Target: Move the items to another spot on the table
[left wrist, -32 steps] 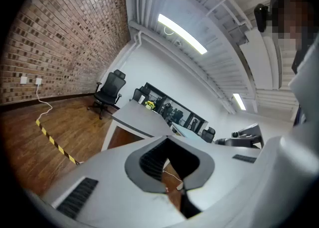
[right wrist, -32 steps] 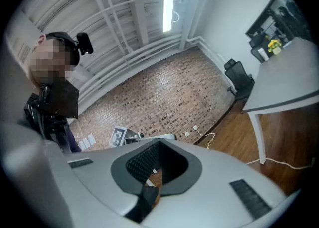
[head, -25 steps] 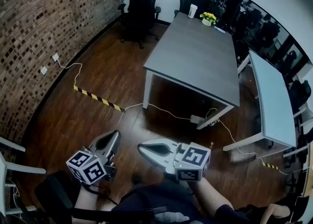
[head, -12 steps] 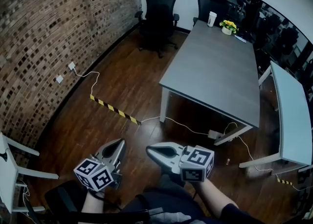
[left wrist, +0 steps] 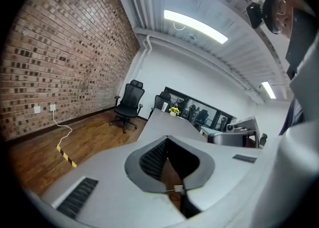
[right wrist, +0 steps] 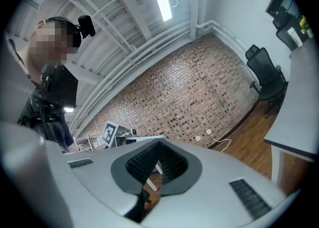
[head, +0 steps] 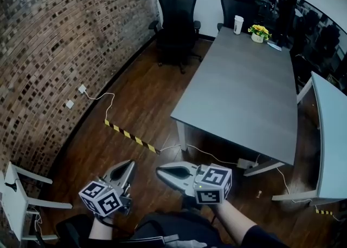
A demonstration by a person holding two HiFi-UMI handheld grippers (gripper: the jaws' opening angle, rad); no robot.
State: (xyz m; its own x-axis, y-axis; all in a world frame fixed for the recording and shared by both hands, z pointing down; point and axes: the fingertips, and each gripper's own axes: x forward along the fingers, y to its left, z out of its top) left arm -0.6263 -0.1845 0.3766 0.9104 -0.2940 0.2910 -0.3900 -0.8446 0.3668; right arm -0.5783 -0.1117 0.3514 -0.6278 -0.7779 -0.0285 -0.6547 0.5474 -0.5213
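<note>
Left tongs (head: 126, 166) and right tongs (head: 162, 171) both pressed together, empty. Since a second ago the table (head: 244, 95) looks closer. Cup (head: 238, 24) and flowers (head: 259, 32) untouched, so this looks like the approach.

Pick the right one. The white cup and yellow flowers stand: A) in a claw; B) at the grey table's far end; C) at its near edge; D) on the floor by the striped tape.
B: the white cup and yellow flowers sit at the grey table's far end, beside the black chairs.
</note>
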